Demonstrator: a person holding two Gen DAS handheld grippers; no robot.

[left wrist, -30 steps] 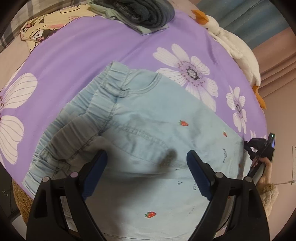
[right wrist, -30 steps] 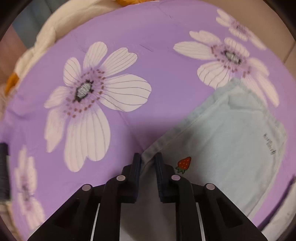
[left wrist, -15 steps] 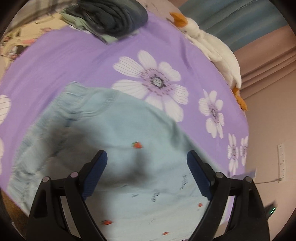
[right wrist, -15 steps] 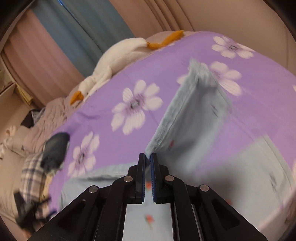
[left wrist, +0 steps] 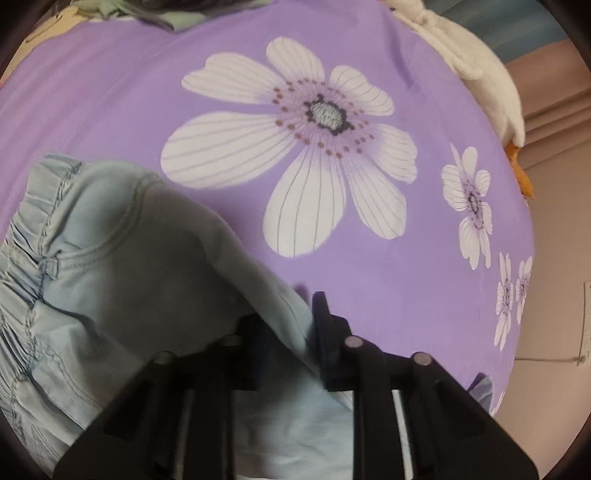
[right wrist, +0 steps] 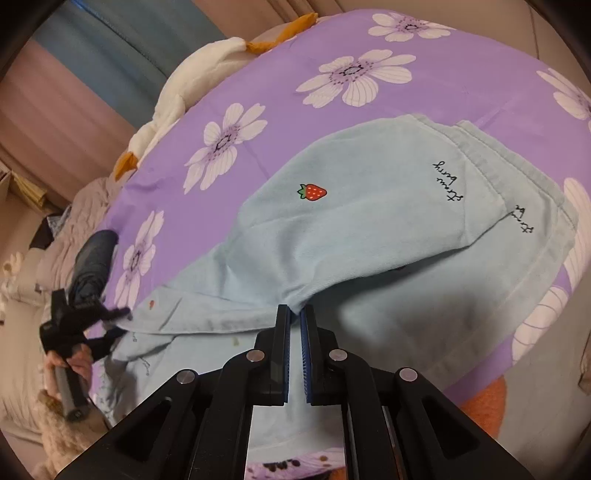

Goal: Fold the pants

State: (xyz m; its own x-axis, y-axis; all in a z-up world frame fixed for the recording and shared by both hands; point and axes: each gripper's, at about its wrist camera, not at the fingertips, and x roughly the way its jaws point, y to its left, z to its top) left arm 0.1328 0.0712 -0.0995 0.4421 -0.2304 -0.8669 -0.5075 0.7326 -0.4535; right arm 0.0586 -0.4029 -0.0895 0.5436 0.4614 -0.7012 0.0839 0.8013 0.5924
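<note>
Fold pants: mid-fold, first fold under way, not finished. Light-blue denim pants with strawberry print lying on the bed, on the purple flowered bedspread. In the right wrist view, leg end carried over toward the waist half and draped in a loose hump on top of the lower layer, hem still raised, not laid flat. Right gripper pressed together, pinching a bunched edge of the upper layer. Left gripper jaws just closed in from wide, now pinching the pants' edge near the elastic waistband; cloth visibly between the pads, one finger partly hidden under the denim. Same gripper seen from the right wrist view at far left, nipping the fabric edge, held by a hand. Probably left to do: lay the folded layer down, line up the edges, smooth out the hump, maybe another fold; judgement only. Containers: none in view, nothing held in one. Elsewhere on the bed: plush goose along the far edge, pile of dark folded clothes at the far left, well apart from the pants.
</note>
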